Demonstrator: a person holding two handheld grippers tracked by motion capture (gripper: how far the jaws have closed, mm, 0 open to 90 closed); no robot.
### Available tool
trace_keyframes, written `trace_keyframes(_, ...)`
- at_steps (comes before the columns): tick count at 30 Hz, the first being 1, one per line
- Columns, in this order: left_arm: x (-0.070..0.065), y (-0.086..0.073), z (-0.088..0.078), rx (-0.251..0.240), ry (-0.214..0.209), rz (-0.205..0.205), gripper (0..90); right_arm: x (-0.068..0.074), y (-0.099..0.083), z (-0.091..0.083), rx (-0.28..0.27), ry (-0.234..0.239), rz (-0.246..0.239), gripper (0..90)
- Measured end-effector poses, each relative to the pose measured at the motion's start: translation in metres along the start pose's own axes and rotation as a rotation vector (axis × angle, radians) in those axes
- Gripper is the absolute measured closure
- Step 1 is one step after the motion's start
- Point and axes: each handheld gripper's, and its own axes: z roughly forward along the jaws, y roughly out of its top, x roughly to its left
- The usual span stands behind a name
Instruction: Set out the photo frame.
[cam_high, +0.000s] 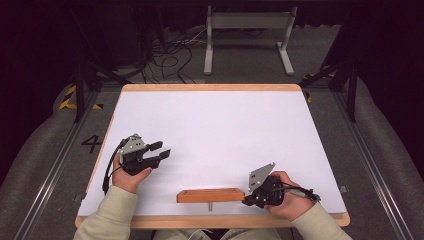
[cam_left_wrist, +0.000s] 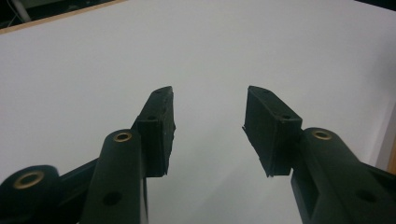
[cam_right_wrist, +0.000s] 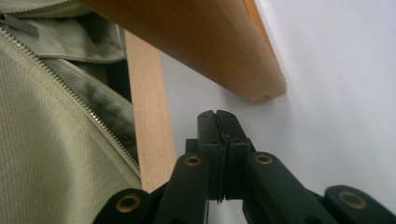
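White tabletop (cam_high: 215, 130) with pale wooden edging bears a long orange-brown wooden block (cam_high: 210, 195) at its near edge; right gripper (cam_high: 248, 201), jaws together, sits just beside its right end; left gripper (cam_high: 162, 151) gapes apart, empty.

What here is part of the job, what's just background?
In play: wooden block near the table's front edge; right tongs, shut and empty, beside it; left tongs, open and empty.
Background: white table; metal stand and cables on the floor.
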Motion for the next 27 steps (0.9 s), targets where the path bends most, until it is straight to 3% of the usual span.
trace_keyframes(9, 0.001, 0.0, 0.0, 0.004, 0.001, 0.004, 53.9, -0.002, 0.002, 0.011, -0.052, 0.044, 0.012, 90.0)
trace_keyframes(17, -0.001, -0.001, 0.0, 0.003, -0.002, -0.001, 53.9, -0.005, 0.001, 0.017, -0.091, 0.044, 0.045, 90.0)
trace_keyframes(27, 0.0, -0.001, 0.0, 0.006, 0.003, 0.006, 53.8, -0.021, 0.0, 0.016, -0.153, -0.039, 0.138, 90.0)
